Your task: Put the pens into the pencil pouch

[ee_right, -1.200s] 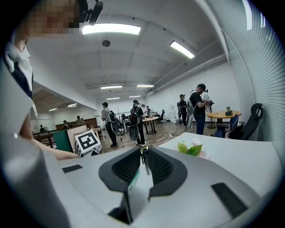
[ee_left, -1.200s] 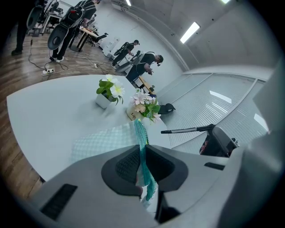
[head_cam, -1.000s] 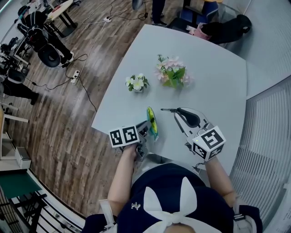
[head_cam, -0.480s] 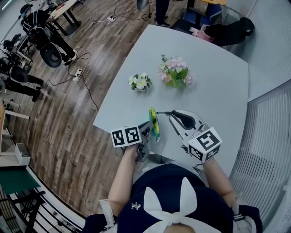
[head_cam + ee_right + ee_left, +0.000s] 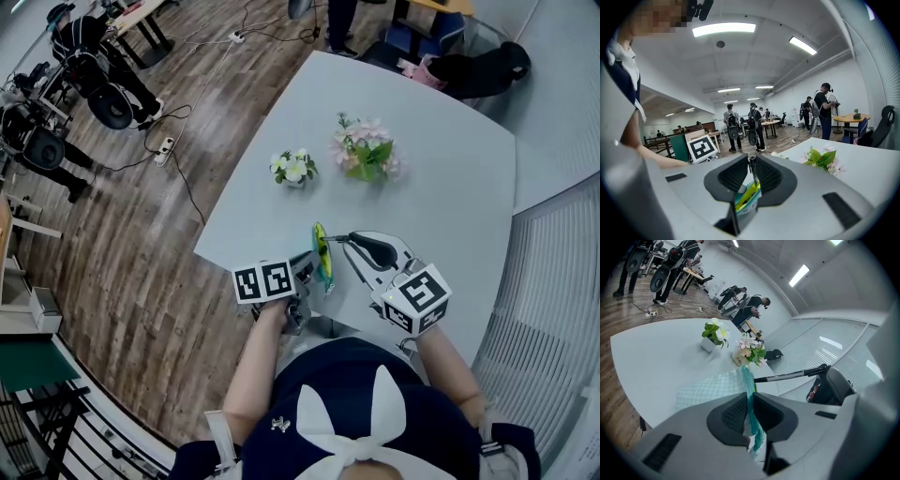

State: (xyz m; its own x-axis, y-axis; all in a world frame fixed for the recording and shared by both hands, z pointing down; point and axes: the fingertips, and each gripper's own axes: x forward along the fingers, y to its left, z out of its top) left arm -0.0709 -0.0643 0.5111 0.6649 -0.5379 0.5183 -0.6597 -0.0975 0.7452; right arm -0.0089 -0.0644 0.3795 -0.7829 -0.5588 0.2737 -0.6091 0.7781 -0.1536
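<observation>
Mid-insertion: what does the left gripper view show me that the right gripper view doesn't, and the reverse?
Only the left gripper view: the left tool clamped on the edge of the pencil pouch, and the pen seen side-on, its tip reaching the pouch. Only the right gripper view: the right tool shut on the pen, looking along it into the pouch's yellow-lined mouth. Both: pen, pouch, pink flowers and the table.

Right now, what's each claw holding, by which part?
The left gripper holds the pouch by its near end; the right gripper, a pen by its rear end.
</observation>
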